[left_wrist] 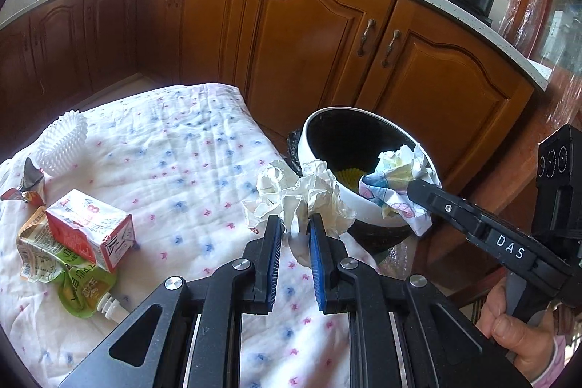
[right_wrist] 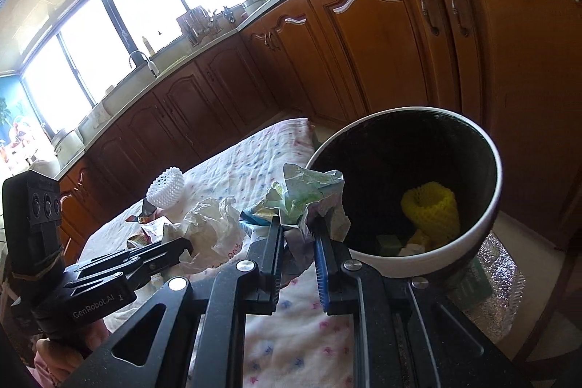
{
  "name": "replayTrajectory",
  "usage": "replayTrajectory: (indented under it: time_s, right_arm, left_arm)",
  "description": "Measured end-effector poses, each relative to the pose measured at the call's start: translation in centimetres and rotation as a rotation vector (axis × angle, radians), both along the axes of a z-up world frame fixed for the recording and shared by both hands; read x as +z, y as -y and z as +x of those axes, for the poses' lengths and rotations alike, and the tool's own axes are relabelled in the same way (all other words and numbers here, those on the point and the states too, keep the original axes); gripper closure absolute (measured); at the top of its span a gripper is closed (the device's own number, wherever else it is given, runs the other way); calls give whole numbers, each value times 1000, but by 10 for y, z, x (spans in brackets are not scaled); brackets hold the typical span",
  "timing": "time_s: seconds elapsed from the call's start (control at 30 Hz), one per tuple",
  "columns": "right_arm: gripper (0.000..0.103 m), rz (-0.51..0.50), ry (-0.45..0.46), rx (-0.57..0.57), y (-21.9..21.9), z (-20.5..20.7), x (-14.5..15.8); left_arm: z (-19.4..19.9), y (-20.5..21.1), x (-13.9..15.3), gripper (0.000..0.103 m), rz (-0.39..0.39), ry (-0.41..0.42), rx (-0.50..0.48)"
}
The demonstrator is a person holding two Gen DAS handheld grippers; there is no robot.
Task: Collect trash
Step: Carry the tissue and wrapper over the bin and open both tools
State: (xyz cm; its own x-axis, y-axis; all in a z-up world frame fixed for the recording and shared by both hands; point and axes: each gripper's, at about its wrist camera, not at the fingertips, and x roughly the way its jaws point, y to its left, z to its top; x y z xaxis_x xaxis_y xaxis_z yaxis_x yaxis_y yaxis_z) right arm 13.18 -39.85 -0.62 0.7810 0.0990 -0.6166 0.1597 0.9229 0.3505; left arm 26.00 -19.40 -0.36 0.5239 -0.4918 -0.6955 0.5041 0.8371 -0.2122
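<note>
Between the pads of each claw, a crumpled wad of trash is clamped beside the bin.

The left claw (left_wrist: 295, 228) grips a white crumpled paper (left_wrist: 302, 195); the right claw (right_wrist: 299, 224) grips a printed crumpled wrapper (right_wrist: 305, 191), held at the rim of the white bin (right_wrist: 436, 255), which has a yellow foam net (right_wrist: 433, 210) inside. Further left of the left claw, on the cloth-covered desk (left_wrist: 189, 148), lie a red carton (left_wrist: 91, 228), a green pouch (left_wrist: 85, 291) and a white foam net (left_wrist: 62, 144).

"DAS" on right tool (left_wrist: 414, 186); "GenRobot.AI" on left tool (right_wrist: 182, 248)
</note>
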Motion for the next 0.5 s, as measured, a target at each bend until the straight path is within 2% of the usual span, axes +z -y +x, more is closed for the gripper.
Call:
replayTrajectory:
  time_s: [0.5]
  right_arm:
    - [87, -23, 3, -78, 41, -12, 4]
  left_arm:
    - [9, 45, 9, 89, 9, 18, -62]
